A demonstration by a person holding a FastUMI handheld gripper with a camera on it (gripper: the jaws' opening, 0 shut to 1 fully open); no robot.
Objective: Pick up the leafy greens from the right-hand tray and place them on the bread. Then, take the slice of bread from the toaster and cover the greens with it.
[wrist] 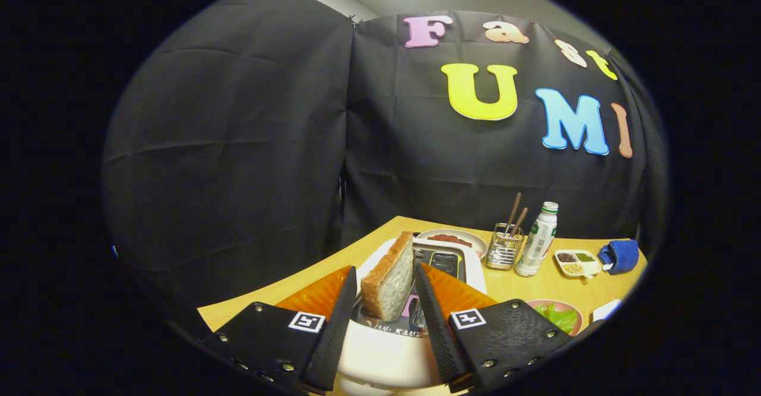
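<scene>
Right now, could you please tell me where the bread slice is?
The bread slice stands between the hand-held gripper fingers, above the white toaster.

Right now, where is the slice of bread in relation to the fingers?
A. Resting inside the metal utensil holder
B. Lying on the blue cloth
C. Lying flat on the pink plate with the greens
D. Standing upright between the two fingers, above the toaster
D: the slice of bread stands on edge between the gripper's fingers, over the white toaster; whether both fingers press on it is unclear.
</scene>
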